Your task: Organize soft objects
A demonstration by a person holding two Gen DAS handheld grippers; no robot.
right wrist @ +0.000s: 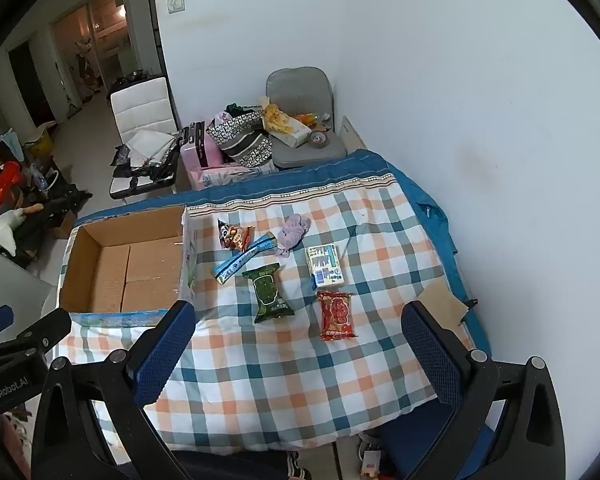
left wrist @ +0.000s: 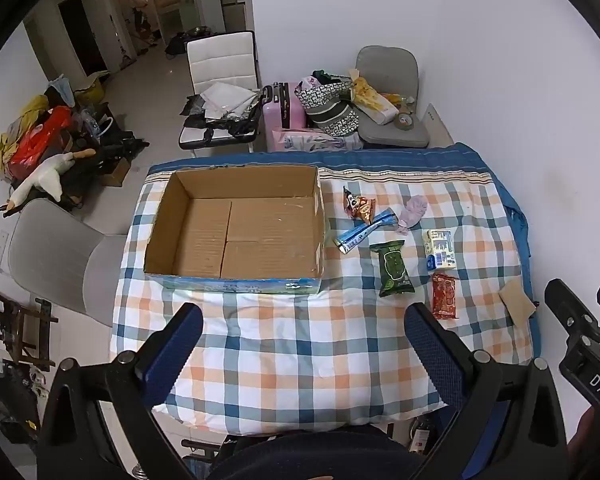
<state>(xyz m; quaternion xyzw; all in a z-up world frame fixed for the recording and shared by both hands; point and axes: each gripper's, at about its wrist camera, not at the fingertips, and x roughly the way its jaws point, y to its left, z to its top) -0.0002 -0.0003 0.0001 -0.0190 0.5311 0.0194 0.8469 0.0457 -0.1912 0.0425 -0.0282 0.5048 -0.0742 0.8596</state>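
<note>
An open, empty cardboard box sits on the checked quilt; it also shows in the right wrist view. To its right lie a green packet, a red packet, a white tissue pack, a blue stick packet, an orange snack bag and a pink cloth. My left gripper is open above the quilt's near part. My right gripper is open, near the red packet.
A brown card piece lies at the quilt's right edge by the white wall. Behind the table stand a grey chair, a pink suitcase and a white chair. A grey chair stands left.
</note>
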